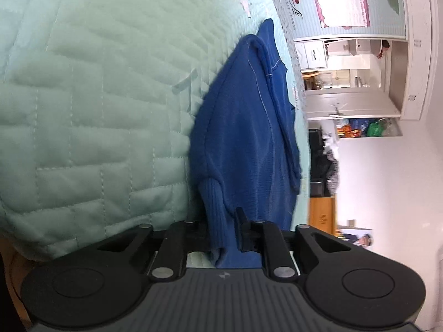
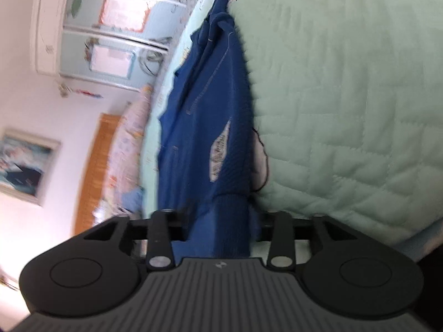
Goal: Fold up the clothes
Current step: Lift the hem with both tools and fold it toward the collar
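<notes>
A blue knit sweater hangs stretched out over a mint-green quilted bedspread. My left gripper is shut on its ribbed hem, and the cloth runs away from the jaws up the middle of the left wrist view. In the right wrist view the same blue sweater shows a white label patch and pale stitching. My right gripper is shut on another ribbed edge of it. The fingertips of both grippers are mostly buried in the fabric.
The mint-green quilted bedspread fills one side of each view. Beyond it stand a white cabinet with glass doors, an orange wooden piece, a wooden headboard, a patterned pillow and a framed picture.
</notes>
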A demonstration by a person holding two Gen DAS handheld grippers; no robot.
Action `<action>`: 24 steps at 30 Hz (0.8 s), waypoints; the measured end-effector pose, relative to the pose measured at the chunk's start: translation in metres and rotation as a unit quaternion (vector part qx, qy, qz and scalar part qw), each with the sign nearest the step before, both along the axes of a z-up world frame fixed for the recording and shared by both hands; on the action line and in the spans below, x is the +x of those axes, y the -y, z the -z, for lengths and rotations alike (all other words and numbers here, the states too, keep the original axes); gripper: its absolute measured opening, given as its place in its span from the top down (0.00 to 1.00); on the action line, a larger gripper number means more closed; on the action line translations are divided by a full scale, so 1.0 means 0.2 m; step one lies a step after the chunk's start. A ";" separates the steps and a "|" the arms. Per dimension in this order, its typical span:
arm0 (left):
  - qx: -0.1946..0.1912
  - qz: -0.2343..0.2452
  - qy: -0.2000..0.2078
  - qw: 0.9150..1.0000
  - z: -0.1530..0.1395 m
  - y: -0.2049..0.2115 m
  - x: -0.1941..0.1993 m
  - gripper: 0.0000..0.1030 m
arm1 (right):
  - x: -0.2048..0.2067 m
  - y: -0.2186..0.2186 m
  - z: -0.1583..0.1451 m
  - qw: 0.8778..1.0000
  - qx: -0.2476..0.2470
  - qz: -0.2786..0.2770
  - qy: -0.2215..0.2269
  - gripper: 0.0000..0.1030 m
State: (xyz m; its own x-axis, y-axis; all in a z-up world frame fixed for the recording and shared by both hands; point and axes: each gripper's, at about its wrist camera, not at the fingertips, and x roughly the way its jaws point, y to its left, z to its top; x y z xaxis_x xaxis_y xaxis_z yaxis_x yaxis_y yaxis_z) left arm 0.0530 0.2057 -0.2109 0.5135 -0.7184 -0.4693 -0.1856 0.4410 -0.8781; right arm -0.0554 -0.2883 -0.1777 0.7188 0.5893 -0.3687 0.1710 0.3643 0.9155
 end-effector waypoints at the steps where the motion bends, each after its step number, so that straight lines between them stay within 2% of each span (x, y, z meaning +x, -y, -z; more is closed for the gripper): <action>1: 0.009 -0.002 0.005 1.000 -0.01 0.00 -0.01 0.92 | 0.00 0.00 0.00 1.000 0.002 0.002 0.003 0.46; 3: 0.021 -0.007 0.016 1.000 -0.02 0.00 -0.02 0.94 | 0.01 -0.02 -0.02 1.000 -0.021 -0.003 0.005 0.50; 4: 0.028 -0.010 0.022 0.999 -0.03 0.00 -0.03 0.95 | 0.01 -0.03 -0.02 0.999 -0.035 -0.006 0.006 0.57; 5: 0.031 -0.012 0.027 0.999 -0.04 0.00 -0.04 0.95 | 0.02 -0.05 -0.04 0.998 -0.061 -0.012 0.002 0.83; 7: 0.035 -0.014 0.038 0.999 -0.07 -0.02 -0.05 0.95 | 0.02 -0.07 -0.05 0.996 -0.082 -0.019 0.005 0.82; 15: 0.062 -0.010 0.110 0.992 -0.25 0.02 -0.04 0.95 | 0.03 -0.08 -0.18 0.995 -0.086 -0.011 0.049 0.84; 19: 0.067 -0.021 0.122 0.990 -0.33 0.04 -0.02 0.95 | 0.07 -0.07 -0.23 0.995 -0.081 -0.007 0.061 0.84; 24: 0.071 -0.035 0.134 0.988 -0.43 0.07 -0.01 0.95 | 0.15 -0.06 -0.28 0.996 -0.051 0.012 0.067 0.84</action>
State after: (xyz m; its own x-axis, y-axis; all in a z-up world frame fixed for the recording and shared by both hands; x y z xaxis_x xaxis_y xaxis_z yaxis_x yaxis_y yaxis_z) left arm 0.0518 0.1923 -0.1256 0.6794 -0.6127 -0.4036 0.0098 0.5576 -0.8300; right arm -0.0261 -0.2767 -0.1226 0.7786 0.5363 -0.3258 0.0592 0.4540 0.8890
